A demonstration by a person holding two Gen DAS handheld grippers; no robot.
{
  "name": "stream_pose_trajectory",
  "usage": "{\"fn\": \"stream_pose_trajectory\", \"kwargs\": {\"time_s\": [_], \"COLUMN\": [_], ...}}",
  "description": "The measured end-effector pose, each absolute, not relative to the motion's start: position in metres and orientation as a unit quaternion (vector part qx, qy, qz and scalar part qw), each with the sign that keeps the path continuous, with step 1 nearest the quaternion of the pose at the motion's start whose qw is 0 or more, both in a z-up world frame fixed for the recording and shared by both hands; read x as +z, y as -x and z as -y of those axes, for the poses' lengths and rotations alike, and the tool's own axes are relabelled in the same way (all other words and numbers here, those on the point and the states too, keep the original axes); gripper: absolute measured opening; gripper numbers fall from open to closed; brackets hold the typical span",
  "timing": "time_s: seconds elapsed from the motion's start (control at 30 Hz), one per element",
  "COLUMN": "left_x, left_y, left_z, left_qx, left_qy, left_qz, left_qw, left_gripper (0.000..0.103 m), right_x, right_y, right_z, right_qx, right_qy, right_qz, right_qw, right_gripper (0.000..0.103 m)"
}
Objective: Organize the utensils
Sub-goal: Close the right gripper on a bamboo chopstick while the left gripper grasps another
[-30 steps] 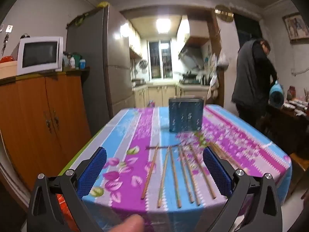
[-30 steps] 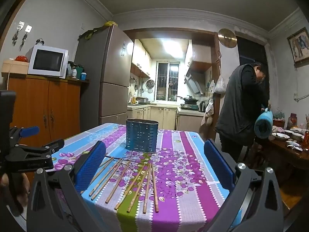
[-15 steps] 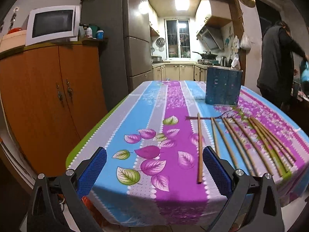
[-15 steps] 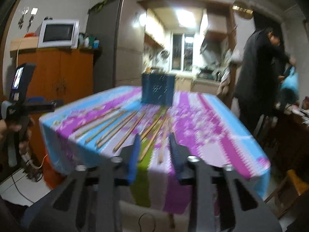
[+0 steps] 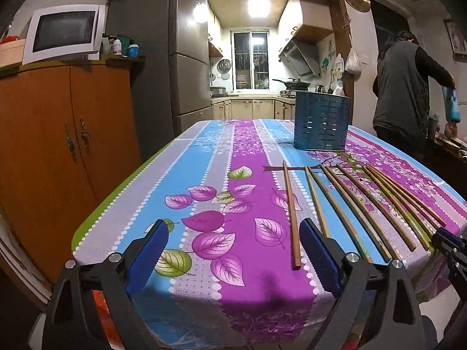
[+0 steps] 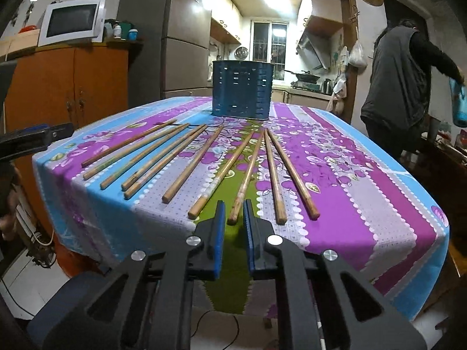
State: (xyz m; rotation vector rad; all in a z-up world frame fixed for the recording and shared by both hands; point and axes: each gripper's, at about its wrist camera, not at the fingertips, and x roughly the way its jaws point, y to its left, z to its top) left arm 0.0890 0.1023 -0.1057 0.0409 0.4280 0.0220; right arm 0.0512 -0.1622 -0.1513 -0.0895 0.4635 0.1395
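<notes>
Several wooden chopsticks [image 6: 210, 157] lie fanned out on the flowered tablecloth [image 6: 364, 192], near ends toward me. A blue perforated utensil holder [image 6: 242, 89] stands upright behind them; it also shows in the left wrist view [image 5: 321, 121]. My right gripper [image 6: 234, 217] has its jaws nearly closed, a narrow gap left, just short of the near tip of one chopstick [image 6: 248, 175], gripping nothing. My left gripper [image 5: 233, 245] is open and empty over the table's near left part, left of the leftmost chopstick [image 5: 290, 213].
A wooden cabinet [image 5: 58, 151] with a microwave [image 5: 65, 33] stands left of the table. A fridge [image 5: 175, 67] is behind it. A person [image 6: 402, 87] stands at the right by another table. The tablecloth edge hangs just in front of both grippers.
My right gripper has narrowed from wide open to nearly closed and dropped toward the chopsticks' near tips. My left gripper has swung left and lower, still open.
</notes>
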Motion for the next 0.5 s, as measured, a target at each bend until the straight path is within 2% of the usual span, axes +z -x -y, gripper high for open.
{"fn": "stream_pose_trajectory", "kwargs": {"time_s": [0.1, 0.17, 0.27, 0.4, 0.5], "left_x": [-0.11, -0.114, -0.122, -0.13, -0.136], "left_y": [-0.089, -0.088, -0.087, -0.086, -0.084], "left_z": [-0.102, -0.098, -0.091, -0.081, -0.075], "left_qx": [0.004, -0.006, -0.021, -0.047, -0.056], "left_qy": [-0.019, -0.023, -0.029, -0.031, -0.04], "left_qz": [-0.212, -0.213, -0.218, -0.226, -0.226], "left_qw": [0.977, 0.977, 0.975, 0.972, 0.972], "left_gripper": [0.09, 0.086, 0.076, 0.058, 0.053], "right_x": [-0.151, -0.15, -0.149, -0.149, -0.149], "right_y": [-0.054, -0.055, -0.055, -0.054, -0.054], "right_z": [0.161, 0.161, 0.16, 0.16, 0.16], "right_qx": [0.064, 0.063, 0.063, 0.061, 0.059], "right_qy": [0.042, 0.041, 0.04, 0.038, 0.041], "right_qz": [-0.231, -0.233, -0.24, -0.241, -0.239], "right_qw": [0.97, 0.969, 0.968, 0.968, 0.968], "right_gripper": [0.011, 0.01, 0.007, 0.007, 0.007]}}
